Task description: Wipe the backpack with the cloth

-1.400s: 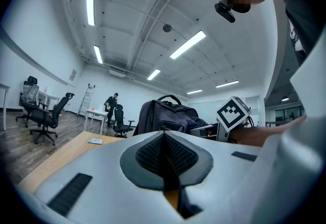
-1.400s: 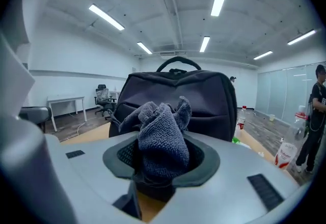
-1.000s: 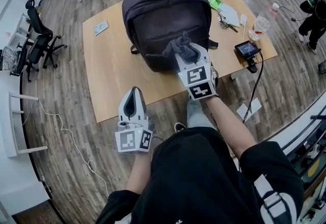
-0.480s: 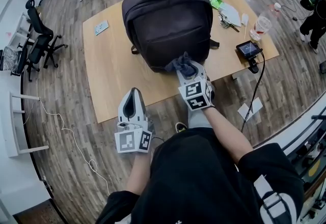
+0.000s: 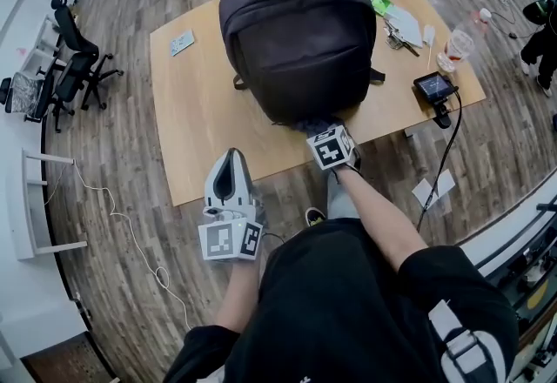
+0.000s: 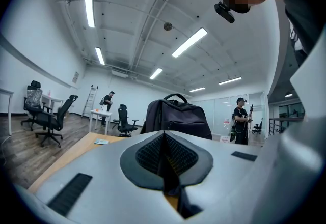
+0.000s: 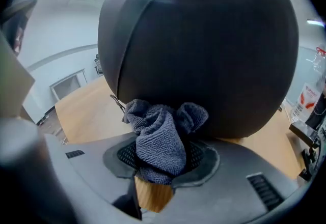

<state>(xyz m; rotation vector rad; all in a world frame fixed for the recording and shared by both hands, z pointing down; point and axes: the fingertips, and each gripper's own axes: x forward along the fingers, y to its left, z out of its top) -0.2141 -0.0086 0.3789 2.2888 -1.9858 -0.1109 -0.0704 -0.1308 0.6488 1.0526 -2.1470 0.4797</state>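
Note:
A dark backpack [image 5: 300, 29] stands upright on the wooden table [image 5: 200, 111]; it also fills the right gripper view [image 7: 204, 45] and shows ahead in the left gripper view [image 6: 175, 118]. My right gripper [image 5: 320, 124] is shut on a bunched grey cloth [image 7: 160, 139], which touches the bottom of the backpack's front, just above the tabletop. The cloth is mostly hidden in the head view. My left gripper [image 5: 228, 174] is shut and holds nothing, level, off the table's near edge to the left.
At the table's right end lie a small screen device [image 5: 435, 87] with a cable, plastic bottles [image 5: 459, 43], a cup and small clutter. A card [image 5: 181, 43] lies at the far left. Office chairs [image 5: 74, 68] stand left. A person [image 6: 239, 125] stands beyond the table.
My right gripper has slid down the backpack's front with the cloth, from mid-height to the bottom near the table's edge. The left gripper has stayed in place.

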